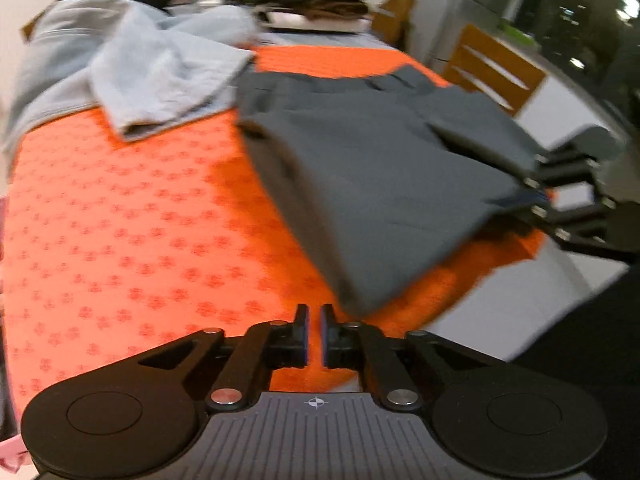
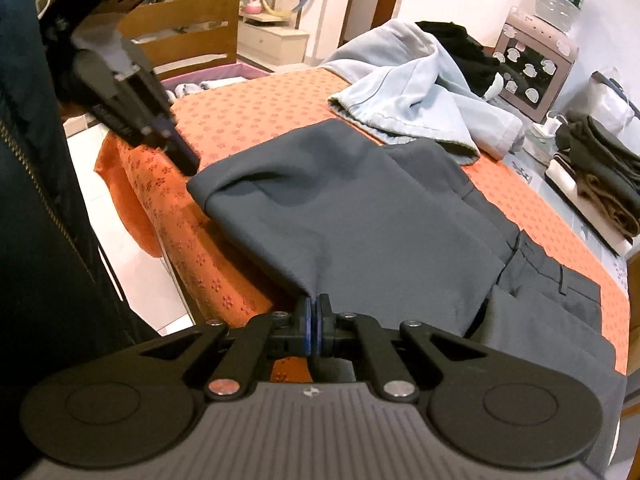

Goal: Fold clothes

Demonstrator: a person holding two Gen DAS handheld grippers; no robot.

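Here, grey trousers [image 2: 360, 216] lie folded over on the orange patterned tablecloth [image 1: 120, 220], near the table edge. Right gripper [image 2: 314, 312] is pinched tight on a fold of the trousers' fabric at the near edge, cloth puckered between its fingers. Left gripper [image 1: 315, 320] is nearly closed, a thin slit between its fingers, nothing in it, hovering over bare tablecloth just beside the trousers. Light blue garment [image 2: 416, 92] lies crumpled behind the trousers, overlapping them. Stack of folded dark clothes [image 2: 600, 176] sits at the far corner.
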